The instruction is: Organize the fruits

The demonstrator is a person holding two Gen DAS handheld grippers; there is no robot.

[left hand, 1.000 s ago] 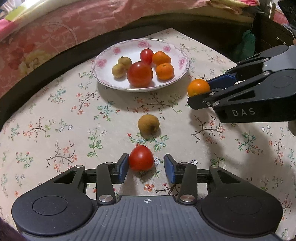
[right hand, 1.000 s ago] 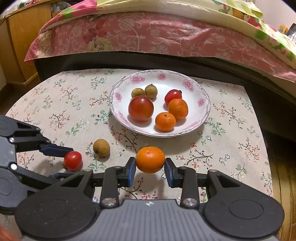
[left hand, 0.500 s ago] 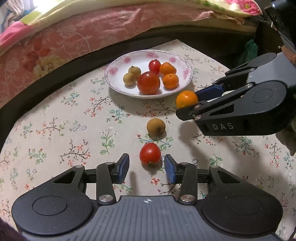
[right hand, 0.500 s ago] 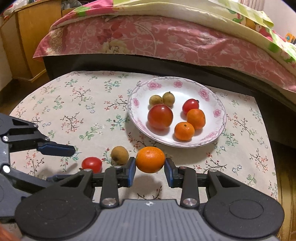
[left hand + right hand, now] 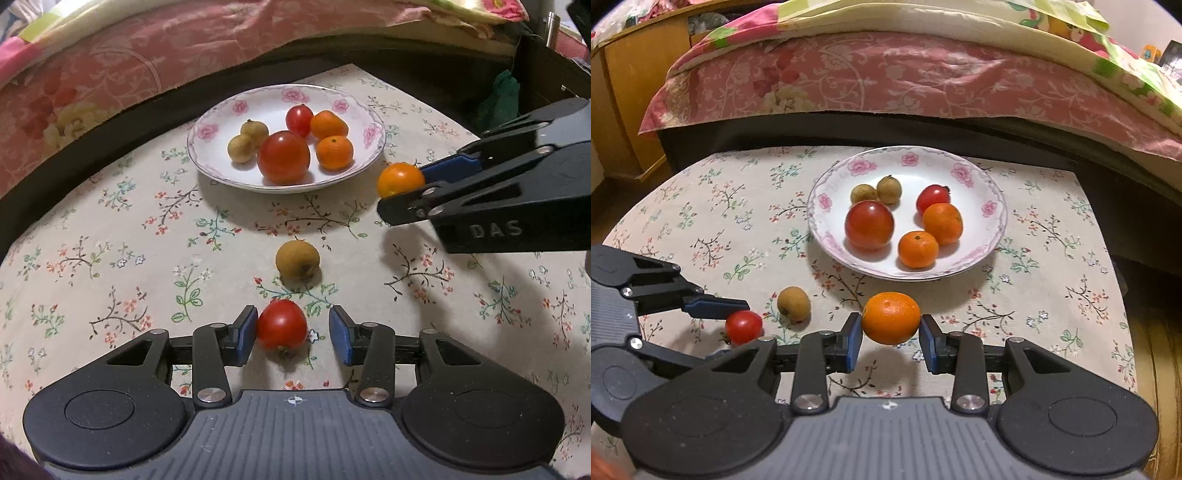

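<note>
A small red tomato (image 5: 282, 325) lies on the floral tablecloth between the fingers of my open left gripper (image 5: 293, 336), touching the left pad with a gap on the right. My right gripper (image 5: 890, 343) is shut on an orange tangerine (image 5: 891, 317), held just above the cloth in front of the plate. In the left wrist view the same tangerine (image 5: 400, 179) sits in the right gripper (image 5: 404, 190) at the plate's right. The flowered white plate (image 5: 995, 221) holds a big tomato, a small tomato, two tangerines and two brown longans. A loose longan (image 5: 297, 260) rests between tomato and plate.
A bed with a pink floral cover (image 5: 886, 81) runs behind the table, past a dark edge. A wooden cabinet (image 5: 624, 92) stands at far left. A green object (image 5: 498, 92) hangs by dark furniture at the right. The cloth left of the plate (image 5: 92, 229) is bare.
My left gripper drew back from the small tomato, then came forward around it again, still open. The right gripper stays shut on the tangerine near the plate.
</note>
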